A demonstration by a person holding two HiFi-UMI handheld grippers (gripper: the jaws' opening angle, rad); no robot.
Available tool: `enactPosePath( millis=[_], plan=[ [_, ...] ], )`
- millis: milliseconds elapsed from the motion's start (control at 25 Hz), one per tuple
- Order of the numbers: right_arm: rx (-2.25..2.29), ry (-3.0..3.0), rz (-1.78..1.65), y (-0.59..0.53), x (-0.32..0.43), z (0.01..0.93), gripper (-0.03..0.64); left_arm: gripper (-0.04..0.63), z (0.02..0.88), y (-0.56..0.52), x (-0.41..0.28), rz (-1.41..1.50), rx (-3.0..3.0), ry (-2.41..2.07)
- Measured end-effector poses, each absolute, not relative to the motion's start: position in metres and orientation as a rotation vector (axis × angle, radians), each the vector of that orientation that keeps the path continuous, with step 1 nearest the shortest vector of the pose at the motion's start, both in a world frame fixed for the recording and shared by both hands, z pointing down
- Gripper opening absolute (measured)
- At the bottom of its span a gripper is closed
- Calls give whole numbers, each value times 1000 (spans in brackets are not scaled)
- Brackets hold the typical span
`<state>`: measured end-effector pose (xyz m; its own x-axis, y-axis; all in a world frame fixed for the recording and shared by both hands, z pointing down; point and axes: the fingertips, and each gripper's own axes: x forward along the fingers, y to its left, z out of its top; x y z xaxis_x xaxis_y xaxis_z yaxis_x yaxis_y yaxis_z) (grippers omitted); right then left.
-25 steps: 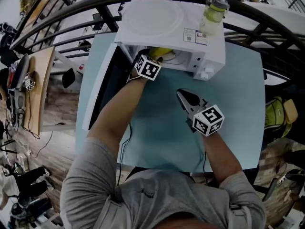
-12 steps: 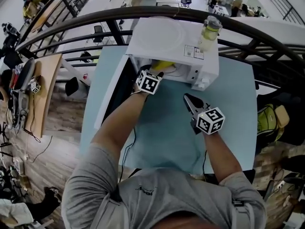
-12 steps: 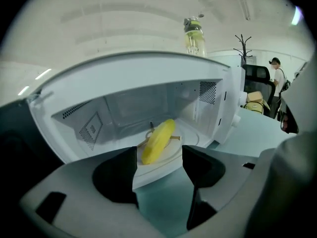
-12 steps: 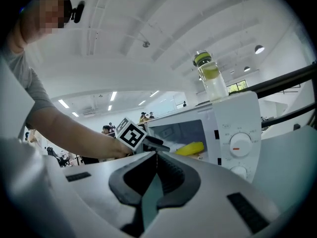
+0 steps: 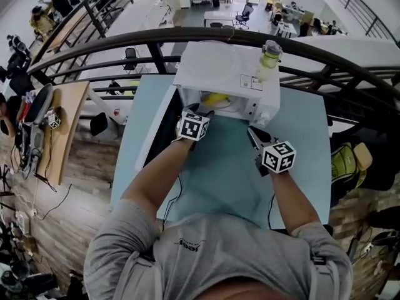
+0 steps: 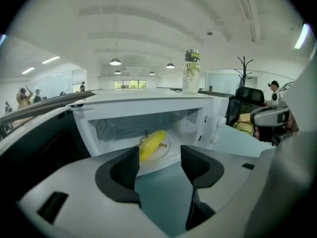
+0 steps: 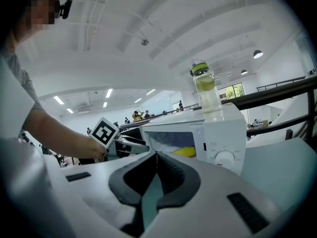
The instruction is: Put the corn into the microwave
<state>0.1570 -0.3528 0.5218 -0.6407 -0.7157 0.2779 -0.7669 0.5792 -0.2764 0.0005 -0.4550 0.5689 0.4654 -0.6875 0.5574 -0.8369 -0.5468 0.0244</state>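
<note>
The yellow corn point(image 5: 215, 97) lies inside the white microwave point(image 5: 225, 67) on its glass plate; the left gripper view shows the corn point(image 6: 152, 144) beyond the jaws, apart from them. My left gripper point(image 5: 204, 113) hovers just in front of the oven's mouth. Its jaws are wide and closing a little, with nothing between them point(image 6: 159, 160). My right gripper point(image 5: 252, 130) hangs over the table to the right of the oven front, shut on nothing point(image 7: 156, 157). From there the corn point(image 7: 184, 151) shows through the opening.
The microwave door point(image 5: 159, 127) stands swung open to the left. A clear bottle with a green lid point(image 5: 267, 58) stands on the oven's top right. The pale blue table point(image 5: 225, 174) ends at a dark railing point(image 5: 350, 49) behind the oven.
My left gripper has drawn back and up from the microwave's mouth, leaving the corn inside. The right gripper has risen slightly and stays shut.
</note>
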Motion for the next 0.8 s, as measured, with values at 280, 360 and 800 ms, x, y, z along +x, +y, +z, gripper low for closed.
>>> enactPosePath(
  millis=[280,360,800],
  plan=[
    [1272,-2661,569,-347,173,507,18,227,545,-405,2,505,2402,-1179],
    [1276,-2656,575,-343,178,504,18,208,535,-391,1,457,2414,-1146],
    [1412,-2602,553,-315,187,475,18,92,462,-316,-21,208,2578,-934]
  ],
)
